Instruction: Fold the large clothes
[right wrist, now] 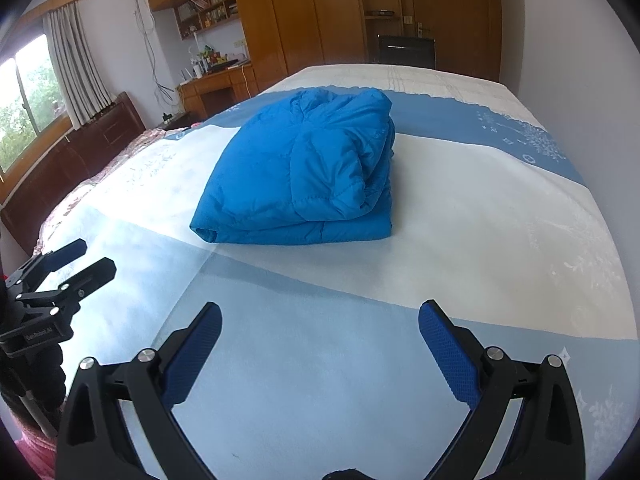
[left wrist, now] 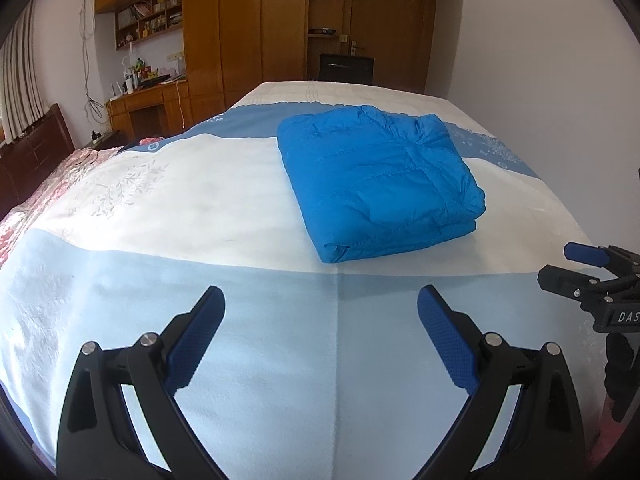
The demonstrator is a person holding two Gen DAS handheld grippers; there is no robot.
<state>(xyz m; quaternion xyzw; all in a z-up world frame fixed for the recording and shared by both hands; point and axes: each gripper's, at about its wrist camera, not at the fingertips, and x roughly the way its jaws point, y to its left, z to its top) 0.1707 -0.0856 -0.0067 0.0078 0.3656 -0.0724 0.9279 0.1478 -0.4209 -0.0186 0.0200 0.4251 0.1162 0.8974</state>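
Note:
A blue quilted jacket [left wrist: 376, 178] lies folded into a thick rectangular bundle on the bed, also seen as the blue jacket [right wrist: 304, 172] in the right wrist view. My left gripper [left wrist: 320, 300] is open over the light blue bedspread, short of the bundle's near edge, holding nothing. My right gripper [right wrist: 320, 316] is open too, empty, in front of the bundle. Each gripper shows in the other's view: the right gripper [left wrist: 560, 260] at the far right edge, the left gripper [right wrist: 96, 256] at the far left, jaws apart.
The bed [left wrist: 160, 208] has a white and blue patterned cover, with a pink quilt [left wrist: 56, 184] by the dark headboard [left wrist: 32, 152] on the left. Wooden wardrobes [left wrist: 240, 32], a desk with shelves [left wrist: 148, 92], a door and a dark chair [left wrist: 346, 68] stand beyond the far edge.

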